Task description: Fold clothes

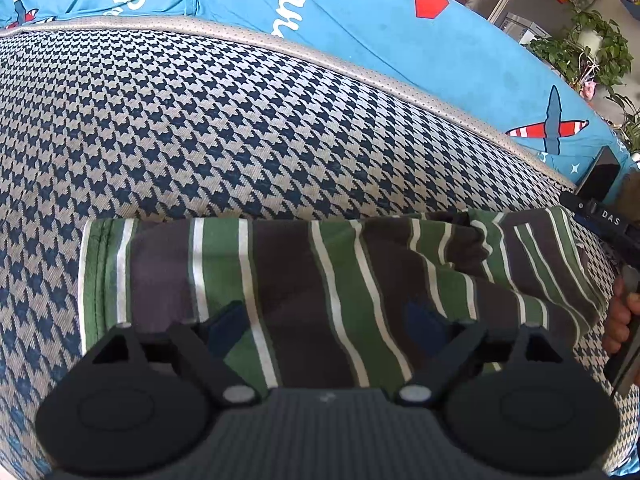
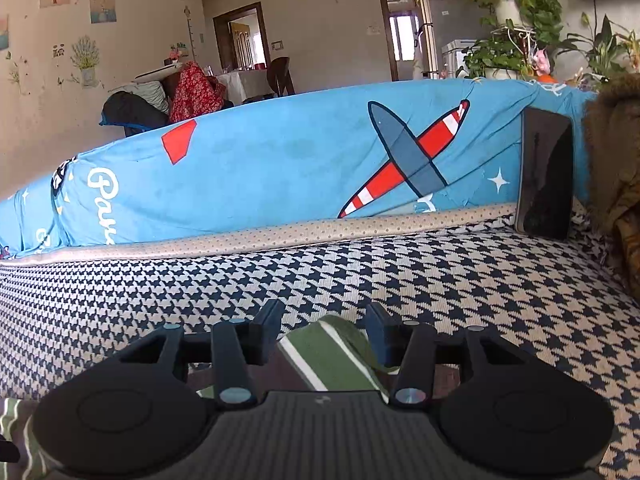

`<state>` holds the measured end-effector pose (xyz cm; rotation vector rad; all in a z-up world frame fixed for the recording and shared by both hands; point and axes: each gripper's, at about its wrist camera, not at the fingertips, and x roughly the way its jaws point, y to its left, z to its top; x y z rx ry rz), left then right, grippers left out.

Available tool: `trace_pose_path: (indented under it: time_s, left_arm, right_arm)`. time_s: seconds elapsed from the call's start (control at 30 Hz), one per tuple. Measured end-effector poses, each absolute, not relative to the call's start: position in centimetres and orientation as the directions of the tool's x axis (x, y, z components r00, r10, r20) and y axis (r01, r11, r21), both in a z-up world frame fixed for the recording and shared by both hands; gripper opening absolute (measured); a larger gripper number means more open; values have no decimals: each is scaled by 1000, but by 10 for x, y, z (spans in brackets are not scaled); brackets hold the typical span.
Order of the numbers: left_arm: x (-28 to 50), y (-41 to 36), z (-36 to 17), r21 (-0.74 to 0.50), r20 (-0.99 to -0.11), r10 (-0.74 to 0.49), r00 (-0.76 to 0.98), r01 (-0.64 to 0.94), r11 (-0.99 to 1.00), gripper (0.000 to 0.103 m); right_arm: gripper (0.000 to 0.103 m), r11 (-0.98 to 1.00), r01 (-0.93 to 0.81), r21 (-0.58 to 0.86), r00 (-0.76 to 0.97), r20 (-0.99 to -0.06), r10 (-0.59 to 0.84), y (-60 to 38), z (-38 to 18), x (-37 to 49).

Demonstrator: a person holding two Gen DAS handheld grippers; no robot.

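The striped garment [image 1: 340, 276], green, dark brown and white, lies folded into a long band on the houndstooth sofa seat [image 1: 240, 128], in front of the blue cover [image 1: 380, 20] with the airplane print on the backrest.

The left gripper [image 1: 332, 328] hangs above the garment with its jaws spread wide. Its two dark blue fingertips [image 1: 226, 330] stand well apart over the cloth, and nothing is pinched between them; the gripper is released. Whether the tips touch the fabric, I cannot tell.

The right gripper [image 2: 324, 330] is about half open. A corner of the garment [image 2: 332, 356] rises between its fingers [image 2: 378, 332], with a green hem near the right finger, but gaps show on both sides, so the pads do not press the cloth.

The left wrist view shows almost the whole garment from above, and at the right edge a part of the person's hand [image 1: 622, 316] on the other tool. The right wrist view shows only that corner, but it looks level across the seat: a dark tablet [image 2: 546, 176] leans against the backrest, a brown furry thing [image 2: 616, 152] sits at the right, and potted plants [image 2: 516, 20] and doorways are behind the sofa.
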<state>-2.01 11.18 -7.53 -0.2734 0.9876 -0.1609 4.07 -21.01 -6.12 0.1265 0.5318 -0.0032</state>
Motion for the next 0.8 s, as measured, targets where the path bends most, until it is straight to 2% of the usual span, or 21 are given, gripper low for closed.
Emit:
trace_pose_path:
  time_s: [0.17,0.37,0.4,0.43,0.47,0.53,0.8]
  left_arm:
    - [-18,106,-77,-293,-805,-259,535,23,956,89]
    - [-16,96,-78,-286,-807,-263,529,40,957,91]
    - [-16,95,-78,-282,-808,-260,528,42,959,91]
    - [-16,94,-79,-278,-809,-257,528,42,960,92]
    - [-17,94,-79,-273,-810,-254,529,43,961,92]
    - [-17,92,-80,-266,-811,-250,529,47,963,93]
    - [-19,88,-82,-221,-817,-226,530,75,972,95]
  right_arm:
    - [49,984,35,176,841,-538,66,-222,-70,54]
    - [48,993,-21,117,824,-560,84,-216,-80,60]
    - [46,993,-27,114,821,-565,86,-216,-81,61]
    - [37,994,-27,109,820,-566,84,-215,-82,61]
    - [23,994,-27,103,821,-565,81,-214,-82,61]
    - [9,995,-13,96,828,-557,65,-214,-81,60]
    - [5,984,117,136,862,-506,-32,-221,-76,62]
